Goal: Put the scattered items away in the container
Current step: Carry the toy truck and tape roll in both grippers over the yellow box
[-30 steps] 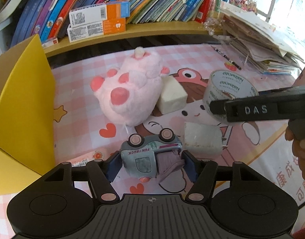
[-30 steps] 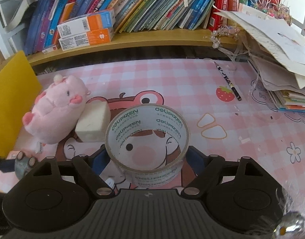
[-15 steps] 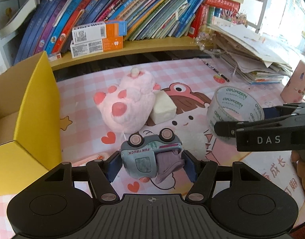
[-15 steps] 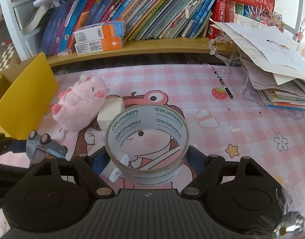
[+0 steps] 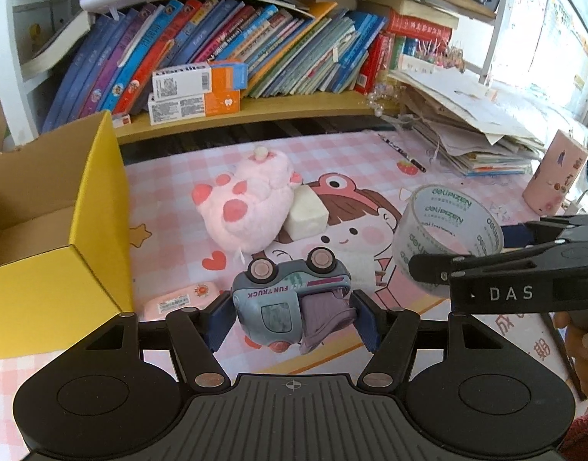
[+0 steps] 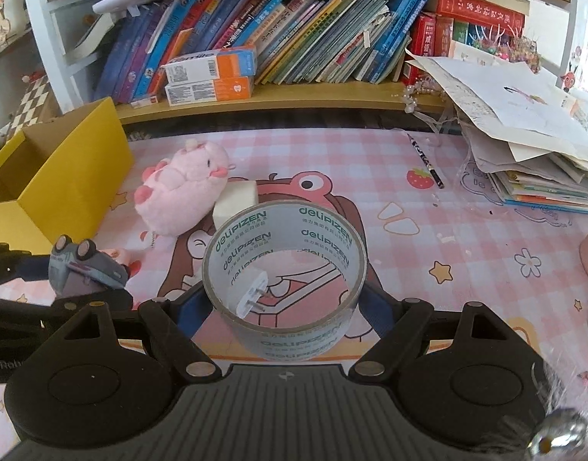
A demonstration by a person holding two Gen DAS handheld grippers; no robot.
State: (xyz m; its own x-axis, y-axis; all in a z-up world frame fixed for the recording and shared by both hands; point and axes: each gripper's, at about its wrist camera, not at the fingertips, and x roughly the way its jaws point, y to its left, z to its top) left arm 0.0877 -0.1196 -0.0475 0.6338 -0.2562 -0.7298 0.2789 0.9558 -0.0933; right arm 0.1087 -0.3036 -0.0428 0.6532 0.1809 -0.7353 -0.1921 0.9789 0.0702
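Above mat (image 5: 171, 207): you are carrying both loads clear for the box (image 5: 55, 272)
Left gripper (image 5: 292, 313): pinching upturned truck (image 5: 290, 296)
Right gripper (image 6: 284, 299): clamping tape (image 6: 284, 269)

Under my claws the pink checked table mat (image 6: 371, 161) carries a yellow box (image 5: 98, 207), a pink plush (image 5: 248, 207) against a white block (image 5: 305, 215), a pencil (image 6: 424, 159), and paper stacks (image 6: 532, 161).

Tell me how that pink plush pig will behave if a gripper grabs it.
The pink plush pig looks fluffy and stuffed, so it will probably squash under the fingers and feel light. It slumps against the white foam block, so it likely flops rather than rolls. Breakage seems unlikely.
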